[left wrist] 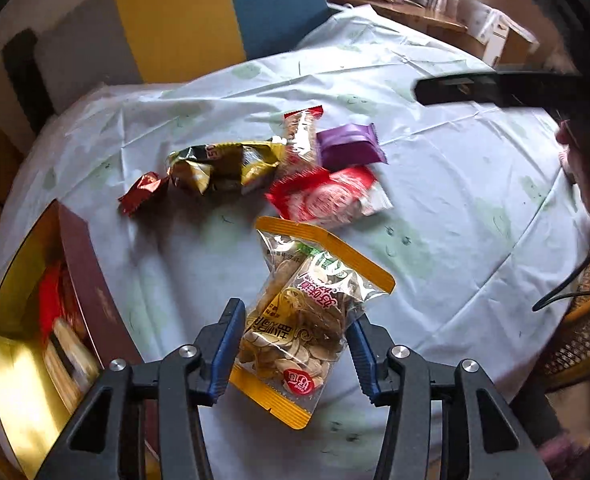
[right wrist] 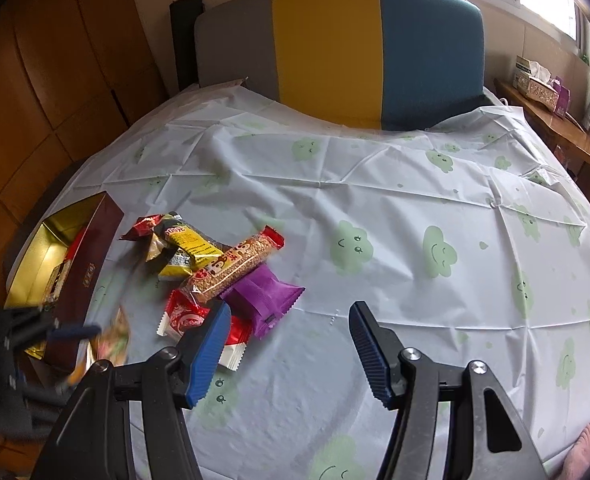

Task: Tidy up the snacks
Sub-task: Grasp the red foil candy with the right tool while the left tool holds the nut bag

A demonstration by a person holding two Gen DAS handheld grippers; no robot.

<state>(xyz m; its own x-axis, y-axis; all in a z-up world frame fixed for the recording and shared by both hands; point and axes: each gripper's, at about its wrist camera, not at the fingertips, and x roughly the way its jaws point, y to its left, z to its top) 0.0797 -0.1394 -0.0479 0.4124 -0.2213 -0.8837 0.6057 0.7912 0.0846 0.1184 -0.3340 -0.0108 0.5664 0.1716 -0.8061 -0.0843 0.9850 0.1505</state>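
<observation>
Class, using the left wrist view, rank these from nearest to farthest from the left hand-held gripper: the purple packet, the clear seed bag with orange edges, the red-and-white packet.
1. Seed bag: between the left hand-held gripper fingers.
2. Red-and-white packet: just beyond the bag.
3. Purple packet: farther back, behind the red-and-white one.

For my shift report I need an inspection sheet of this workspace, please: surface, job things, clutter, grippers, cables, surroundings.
Surface: table cover, pale with green clouds, creased.
Job's things: box open at the left, some snacks inside; loose pile with purple packet, yellow packet and cereal bar.
Clutter: nothing seen.
Grippers: left gripper has a seed bag between its pads; right gripper open, empty.
Cables: thin black cable at the table's edge.
Surroundings: chair back, tissue box on a shelf.
</observation>
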